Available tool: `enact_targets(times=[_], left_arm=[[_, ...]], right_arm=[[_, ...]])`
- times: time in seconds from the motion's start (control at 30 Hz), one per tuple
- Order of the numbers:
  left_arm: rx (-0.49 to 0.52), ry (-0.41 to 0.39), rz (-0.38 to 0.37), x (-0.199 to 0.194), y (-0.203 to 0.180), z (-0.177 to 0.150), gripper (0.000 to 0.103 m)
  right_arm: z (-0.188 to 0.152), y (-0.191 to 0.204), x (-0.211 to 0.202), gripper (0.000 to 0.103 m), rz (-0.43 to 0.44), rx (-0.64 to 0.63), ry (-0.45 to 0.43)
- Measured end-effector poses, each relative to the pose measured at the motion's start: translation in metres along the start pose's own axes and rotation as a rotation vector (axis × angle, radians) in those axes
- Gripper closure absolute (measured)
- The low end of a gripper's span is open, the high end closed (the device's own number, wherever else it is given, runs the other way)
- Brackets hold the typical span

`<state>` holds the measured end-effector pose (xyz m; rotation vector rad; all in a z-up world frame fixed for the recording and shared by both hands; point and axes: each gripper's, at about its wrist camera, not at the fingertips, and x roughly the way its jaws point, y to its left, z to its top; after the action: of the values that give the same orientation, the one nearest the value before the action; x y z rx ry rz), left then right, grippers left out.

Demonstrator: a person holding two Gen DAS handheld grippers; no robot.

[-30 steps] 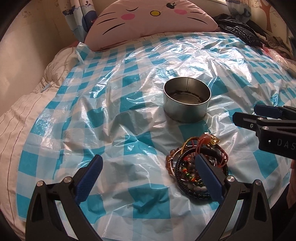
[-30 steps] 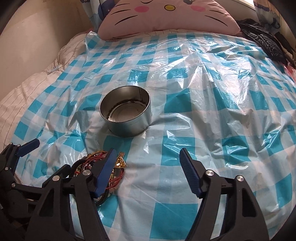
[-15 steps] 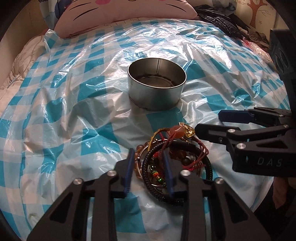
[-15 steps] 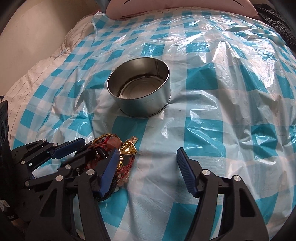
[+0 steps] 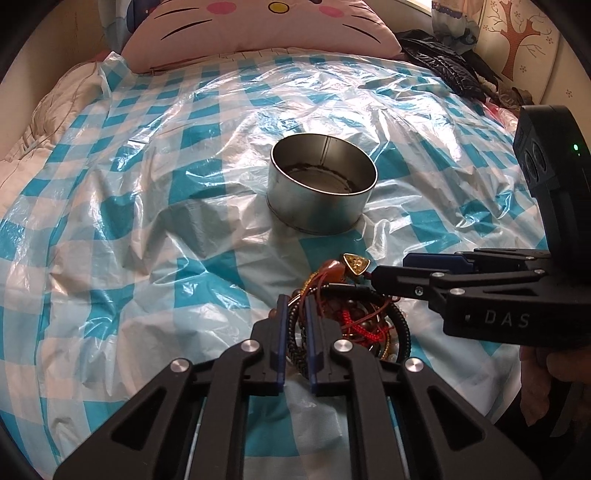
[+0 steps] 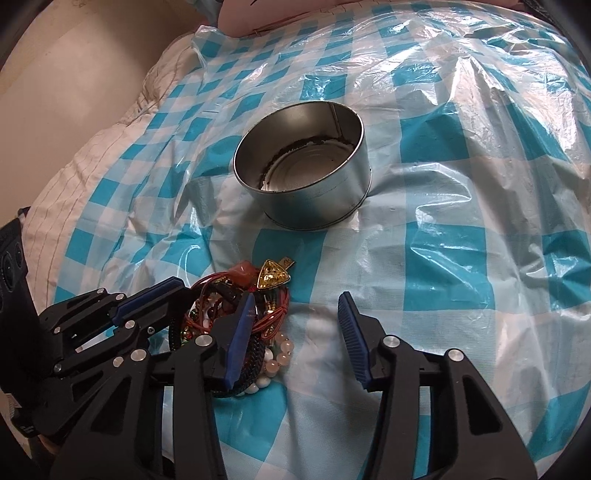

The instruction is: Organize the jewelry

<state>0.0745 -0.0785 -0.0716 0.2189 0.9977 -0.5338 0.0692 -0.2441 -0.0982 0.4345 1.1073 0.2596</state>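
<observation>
Since a second ago both tongs have dropped toward the jewelry and narrowed, the left from wide apart to nearly together. Left gripper [image 5: 295, 332] is closing, its blue pads pinching a black beaded bracelet [image 5: 293, 345] at the near-left edge of the jewelry pile [image 5: 354, 314]; the strand runs straight up between the two pads, so I judge this a grip on one piece meant to be drawn out of the tangle. Right gripper [image 6: 295, 332] is also closing but grasps nothing yet: its left finger [image 6: 240, 332] sits over the right side of the pile, the other finger stands on bare plastic, and only a few pale beads [image 6: 275, 360] lie in the gap. Probably it is placed to hold down or take a second piece while the left pulls. Pile itself is a knot of red cord, brown and pale beads, and a gold triangular pendant [image 6: 272, 275] at its far edge, lying directly under both sets of tips. Just beyond the tips, past the pendant, stands an open round metal tin [image 6: 303, 177], empty, dark residue around its base; likely where the pieces are to go. All rests on a crinkled blue-and-white checked plastic sheet [image 6: 461, 240] spread over a bed, soft and uneven beneath. Further off, a pink cat-face pillow [image 5: 266, 29] at the head, dark clothing [image 5: 443, 62] far right, a plain wall on the left.
</observation>
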Motion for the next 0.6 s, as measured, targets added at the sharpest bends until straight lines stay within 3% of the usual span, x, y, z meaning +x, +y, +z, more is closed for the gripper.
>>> enact_targets(times=[0.1,0.27,0.6], left_arm=[[-0.007,0.0,0.001,0.0,0.002,0.0,0.093],[-0.013,0.005,0.002,0.002,0.003,0.0,0.093],[-0.043,0.006,0.004,0.003,0.01,0.001,0.093]], right_arm=[[0.002,-0.003,0.002,0.07,0.064,0.023,0.013],[0.0,0.005,0.0,0.102,0.124,-0.001,0.002],[0.003,-0.003,-0.026,0.102,0.108,0.026,-0.125]])
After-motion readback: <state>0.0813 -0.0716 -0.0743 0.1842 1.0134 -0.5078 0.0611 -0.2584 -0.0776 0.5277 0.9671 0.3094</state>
